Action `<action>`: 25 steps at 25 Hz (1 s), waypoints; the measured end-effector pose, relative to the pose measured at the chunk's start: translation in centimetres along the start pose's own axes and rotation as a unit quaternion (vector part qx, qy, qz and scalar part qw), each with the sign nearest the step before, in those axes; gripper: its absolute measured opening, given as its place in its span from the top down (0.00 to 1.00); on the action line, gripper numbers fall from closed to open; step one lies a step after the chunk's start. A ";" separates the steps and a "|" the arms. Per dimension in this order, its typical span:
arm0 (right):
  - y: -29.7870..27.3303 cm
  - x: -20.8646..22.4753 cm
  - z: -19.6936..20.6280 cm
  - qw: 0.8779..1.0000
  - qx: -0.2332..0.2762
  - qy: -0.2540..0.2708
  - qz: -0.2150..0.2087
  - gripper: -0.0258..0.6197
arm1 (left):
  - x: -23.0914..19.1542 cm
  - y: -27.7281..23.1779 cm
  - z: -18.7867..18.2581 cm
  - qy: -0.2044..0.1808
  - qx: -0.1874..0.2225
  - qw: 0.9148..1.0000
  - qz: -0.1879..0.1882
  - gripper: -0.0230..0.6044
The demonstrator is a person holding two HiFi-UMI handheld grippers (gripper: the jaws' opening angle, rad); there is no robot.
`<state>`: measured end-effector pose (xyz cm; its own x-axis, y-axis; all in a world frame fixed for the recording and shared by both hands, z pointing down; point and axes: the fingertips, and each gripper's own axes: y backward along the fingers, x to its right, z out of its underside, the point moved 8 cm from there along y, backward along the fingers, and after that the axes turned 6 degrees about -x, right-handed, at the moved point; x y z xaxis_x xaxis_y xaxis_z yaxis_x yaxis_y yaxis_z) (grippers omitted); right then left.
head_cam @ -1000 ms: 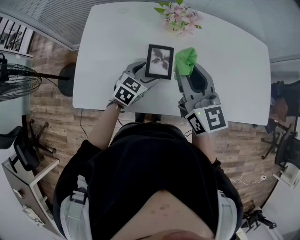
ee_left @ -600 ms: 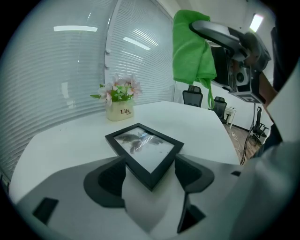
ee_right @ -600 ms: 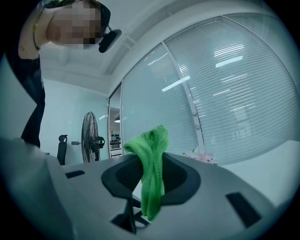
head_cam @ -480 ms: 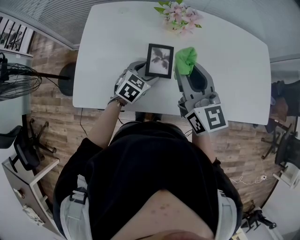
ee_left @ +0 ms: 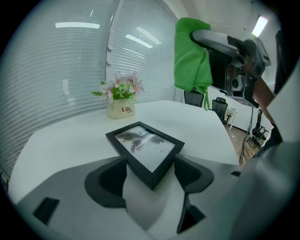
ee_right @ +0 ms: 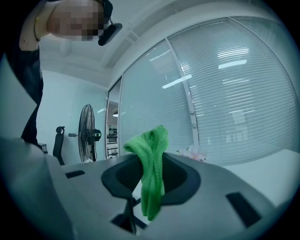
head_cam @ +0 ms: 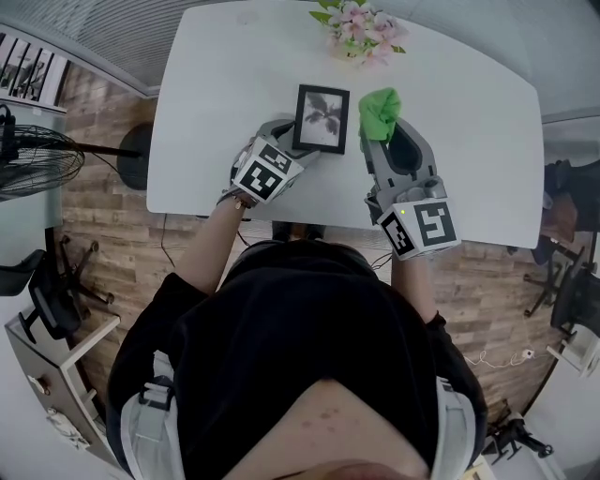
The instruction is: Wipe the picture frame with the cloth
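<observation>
A black picture frame (head_cam: 322, 119) with a grey plant print lies on the white table (head_cam: 216, 84). Its near corner sits between the jaws of my left gripper (head_cam: 298, 148). In the left gripper view both pads touch the frame (ee_left: 145, 150) at its two edges, so my left gripper (ee_left: 151, 172) is shut on it. My right gripper (head_cam: 382, 131) is to the right of the frame, shut on a bunched green cloth (head_cam: 380, 111). The cloth (ee_right: 151, 173) hangs down between the right gripper's (ee_right: 151, 165) jaws. The cloth (ee_left: 191, 56) also shows high up in the left gripper view.
A pot of pink flowers (head_cam: 361, 28) stands at the table's far edge, behind the frame; the pot (ee_left: 121, 105) shows in the left gripper view too. A standing fan (head_cam: 37, 164) and office chairs (head_cam: 47, 300) are on the wooden floor around the table.
My left gripper has crept forward and closed its jaws onto the frame's corner. My right gripper with the cloth has shifted slightly to the right.
</observation>
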<state>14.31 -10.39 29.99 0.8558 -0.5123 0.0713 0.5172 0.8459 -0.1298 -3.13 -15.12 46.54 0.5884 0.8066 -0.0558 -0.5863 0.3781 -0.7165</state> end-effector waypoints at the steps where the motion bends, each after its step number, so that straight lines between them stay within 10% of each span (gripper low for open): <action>1: -0.1 0.5 0.2 1.000 -0.006 0.007 0.004 0.81 | 0.0 -0.2 0.0 -0.002 0.003 1.000 -0.001 0.45; 25: -9.7 5.5 7.9 0.963 -0.207 0.165 -0.046 0.81 | -0.1 -0.1 0.3 -0.004 0.000 1.000 -0.004 0.45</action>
<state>14.04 -20.24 39.41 0.7228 -0.6589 -0.2083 0.4851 0.6985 -0.5260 -3.24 -15.11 46.83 0.5885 0.8073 -0.0437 -0.5812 0.3849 -0.7170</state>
